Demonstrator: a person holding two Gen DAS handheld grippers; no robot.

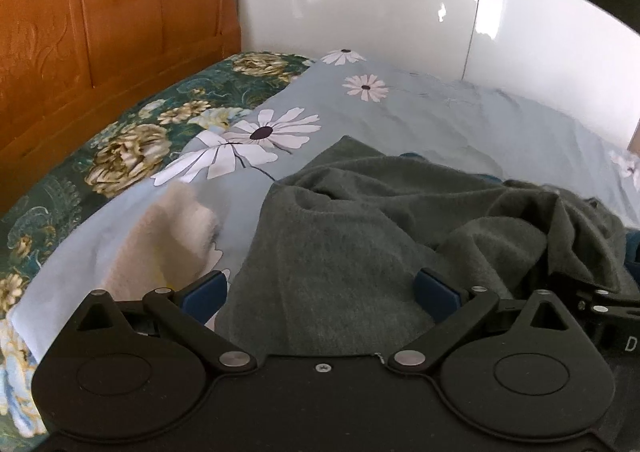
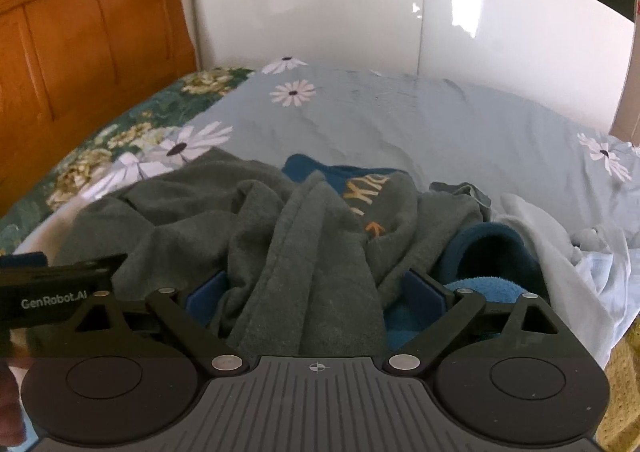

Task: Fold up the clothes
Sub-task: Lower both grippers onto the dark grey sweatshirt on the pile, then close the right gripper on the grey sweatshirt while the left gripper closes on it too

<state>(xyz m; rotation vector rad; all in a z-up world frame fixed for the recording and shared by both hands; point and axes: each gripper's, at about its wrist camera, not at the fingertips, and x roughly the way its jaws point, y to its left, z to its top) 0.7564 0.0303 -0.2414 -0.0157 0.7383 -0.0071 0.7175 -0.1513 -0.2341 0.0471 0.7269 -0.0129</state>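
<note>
**Grey fleece bunched on the bed**

The fleece (image 2: 280, 220) lies rumpled over a blue garment (image 2: 492, 252) on the bed (image 2: 440, 124). Left hand-held gripper (image 1: 320, 292) and right hand-held gripper (image 2: 316, 292) both straddle grey cloth, jaws spread. Probably best to pinch one layer only, at an edge, and keep clear of the blue.
</note>
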